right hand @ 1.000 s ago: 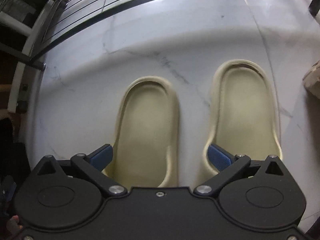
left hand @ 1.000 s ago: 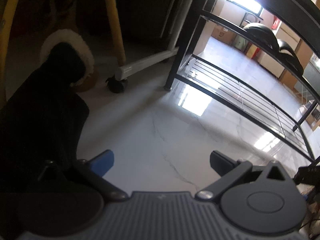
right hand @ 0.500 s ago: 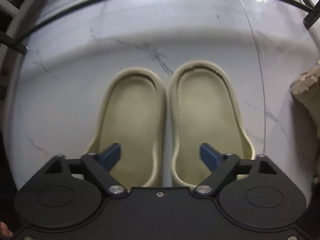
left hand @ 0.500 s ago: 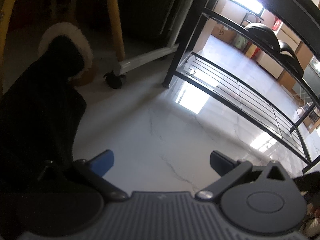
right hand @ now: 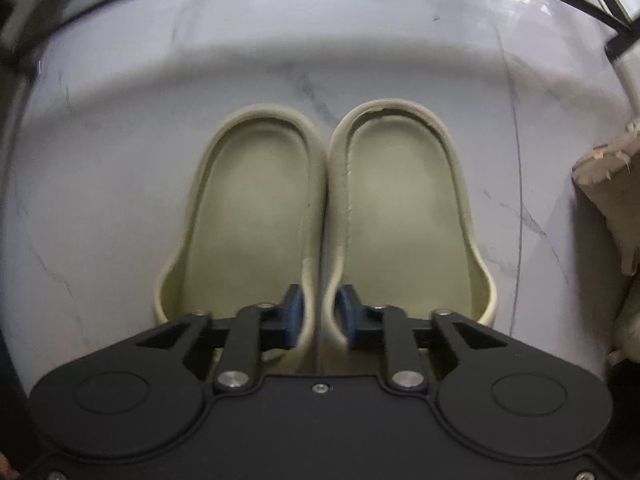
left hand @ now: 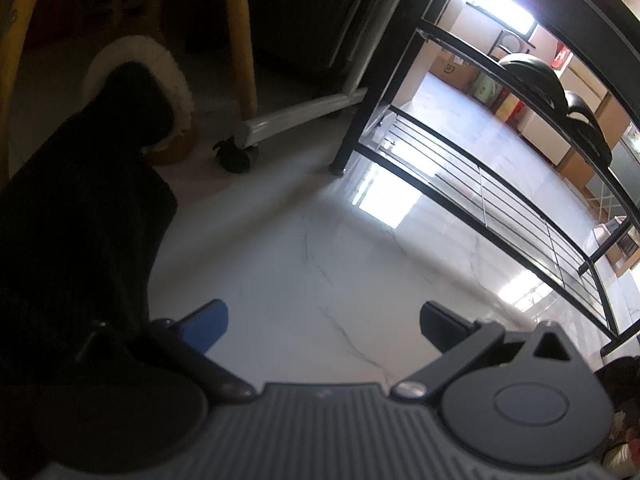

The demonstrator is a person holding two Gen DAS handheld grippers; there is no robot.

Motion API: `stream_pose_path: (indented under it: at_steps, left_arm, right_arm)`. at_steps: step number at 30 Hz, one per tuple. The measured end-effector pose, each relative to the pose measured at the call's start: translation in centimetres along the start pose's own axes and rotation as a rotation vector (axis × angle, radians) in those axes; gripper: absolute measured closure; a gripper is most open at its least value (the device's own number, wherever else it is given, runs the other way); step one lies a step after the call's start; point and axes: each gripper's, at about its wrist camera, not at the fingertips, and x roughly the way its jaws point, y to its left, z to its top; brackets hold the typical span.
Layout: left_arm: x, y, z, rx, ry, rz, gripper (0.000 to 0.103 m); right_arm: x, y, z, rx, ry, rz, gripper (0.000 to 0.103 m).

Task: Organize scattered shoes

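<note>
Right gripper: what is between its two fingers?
The right gripper is shut on the touching inner walls of the two beige slippers, one finger inside each. The gripper body covers the slippers' near ends.

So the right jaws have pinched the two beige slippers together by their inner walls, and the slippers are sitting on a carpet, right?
Not a carpet. The right wrist view shows the two beige slippers on a glossy marble floor. The rest holds: the right gripper pinches their inner walls together.
</note>
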Motion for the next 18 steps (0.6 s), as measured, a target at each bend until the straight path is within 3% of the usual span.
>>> stream_pose_path:
  at_steps: [5,6,8,9,10,14,16,18]
  left_arm:
    - [-0.1,0.0,0.0,0.001,0.000,0.003,0.001]
    - [-0.1,0.0,0.0,0.001,0.000,0.004,0.001]
    - [-0.1,0.1,0.0,0.001,0.000,0.005,0.001]
    - [-0.1,0.1,0.0,0.002,0.000,0.005,0.001]
    - [-0.1,0.1,-0.1,0.002,0.001,0.005,0.001]
    - [-0.2,0.2,-0.2,0.002,0.003,0.004,0.001]
    - [-0.3,0.2,-0.2,0.002,0.004,0.003,0.001]
    - [-0.3,0.2,-0.3,0.004,0.007,0.004,0.001]
  right_arm:
    - [-0.3,-0.6,-0.2,0.039,-0.063,0.009,0.083]
    - [-0.2,-0.6,-0.2,0.030,-0.067,0.019,0.078]
    - [-0.4,-0.4,-0.5,0.017,-0.079,0.044,0.054]
    - [-0.8,-0.3,-0.7,0.014,-0.094,0.053,0.031]
    - [-2.2,-0.2,-1.5,-0.006,-0.151,0.070,0.021]
    - [-7.0,-0.6,-5.0,-0.092,-0.353,0.140,0.021]
    - [-8.6,-1.2,-9.4,-0.153,-0.463,0.205,0.016]
    - [-8.3,-1.7,-11.7,-0.187,-0.484,0.232,0.009]
